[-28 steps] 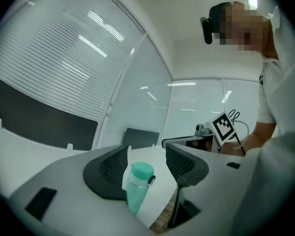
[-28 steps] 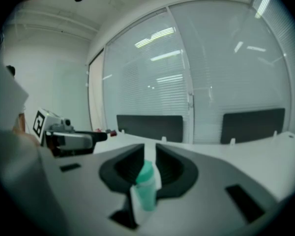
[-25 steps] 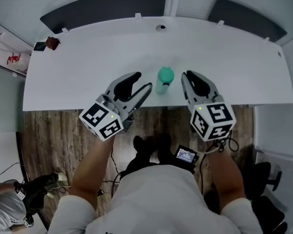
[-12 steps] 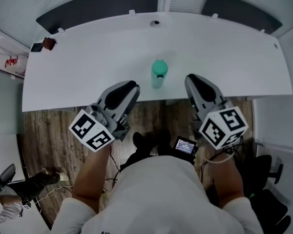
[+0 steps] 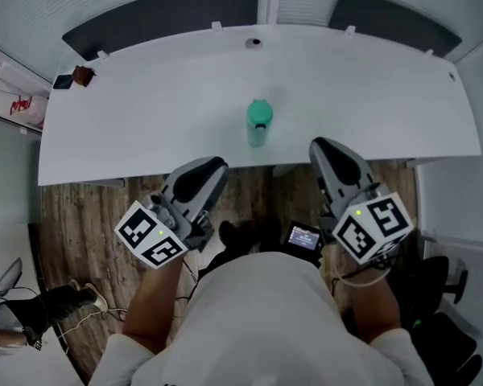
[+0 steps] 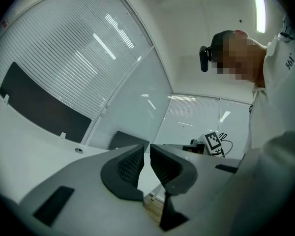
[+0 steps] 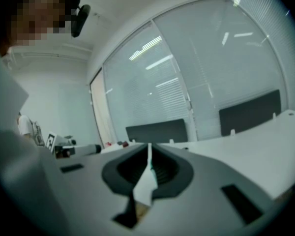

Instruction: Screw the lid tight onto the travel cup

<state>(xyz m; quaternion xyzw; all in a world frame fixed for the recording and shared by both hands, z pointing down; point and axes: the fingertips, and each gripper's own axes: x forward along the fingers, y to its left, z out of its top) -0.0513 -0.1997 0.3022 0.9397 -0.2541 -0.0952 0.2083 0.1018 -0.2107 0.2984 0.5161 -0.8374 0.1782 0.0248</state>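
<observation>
White desk [image 5: 145, 119], travel cup [image 5: 258, 125] beyond left tongs [image 5: 217, 166], right tongs [image 5: 319, 145], both closed, empty.

White desk [image 5: 145, 111]: one travel cup [image 5: 257, 133], upright, green lid [image 5: 259, 112] on top, near the front edge. Left tongs [image 5: 216, 166], right tongs [image 5: 320, 145]: tips at that edge, flanking the cup, well apart from it, jaws just closed, empty. Wooden floor [image 5: 80, 215] below.
</observation>
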